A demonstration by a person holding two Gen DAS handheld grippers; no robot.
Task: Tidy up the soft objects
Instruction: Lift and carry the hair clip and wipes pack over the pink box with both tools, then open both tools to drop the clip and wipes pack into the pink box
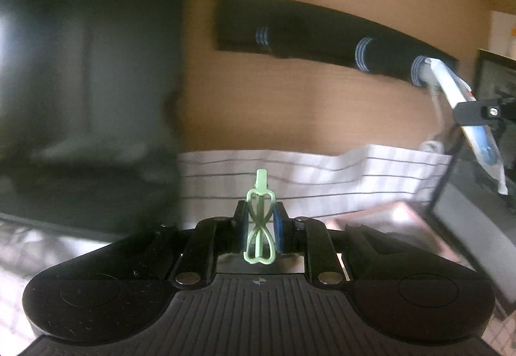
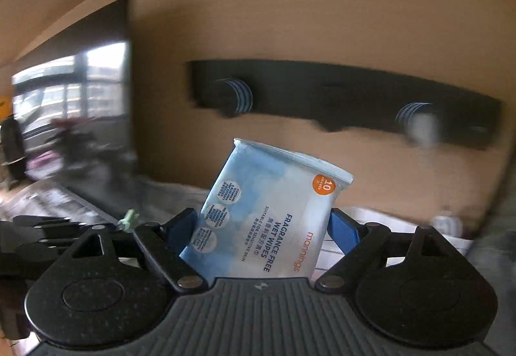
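Observation:
My left gripper (image 1: pixel 260 220) is shut on a pale green plastic clip (image 1: pixel 260 220), which stands upright between the blue pads, its tip pointing forward. My right gripper (image 2: pixel 264 223) is shut on a light blue pack of wet wipes (image 2: pixel 267 214), held upright and tilted a little to the right. In the left wrist view the same pack (image 1: pixel 451 85) shows at the far right, held in the right gripper's black finger (image 1: pixel 477 112). The green clip also shows small at the left of the right wrist view (image 2: pixel 128 218).
A black wall rack (image 1: pixel 322 30) with blue-ringed pegs hangs on the tan wall ahead; it also shows in the right wrist view (image 2: pixel 338 94). A white striped cloth (image 1: pixel 322 175) lies below. A dark glossy panel (image 1: pixel 80 82) stands at the left. A dark frame (image 1: pixel 490 72) is at the right.

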